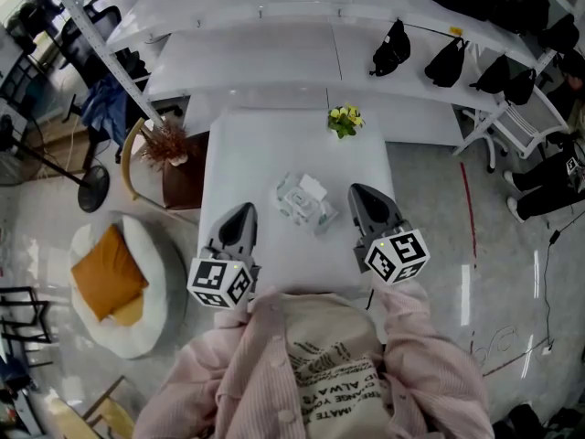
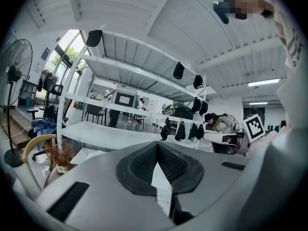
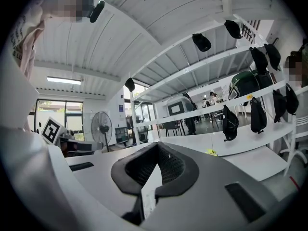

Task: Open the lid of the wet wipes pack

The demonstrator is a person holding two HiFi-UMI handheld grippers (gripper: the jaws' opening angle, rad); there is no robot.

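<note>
The wet wipes pack [image 1: 303,203], clear plastic with a white flap at its far end, lies near the middle of the white table [image 1: 239,149]. Whether that flap is lifted, I cannot tell. My left gripper [image 1: 243,210] hangs over the table's front left part, left of the pack and apart from it, jaws shut with nothing between them. My right gripper [image 1: 358,193] is just right of the pack, also shut and holding nothing. In the gripper views, the left gripper [image 2: 157,144] and right gripper [image 3: 158,146] point level toward the shelves, and the pack is hidden below them.
A small yellow-flowered plant [image 1: 345,120] stands at the table's far edge. White shelves [image 1: 274,58] with black bags [image 1: 391,50] run behind it. Left of the table are a dried plant [image 1: 166,143], a chair, and a round cushion with an orange pillow [image 1: 108,273].
</note>
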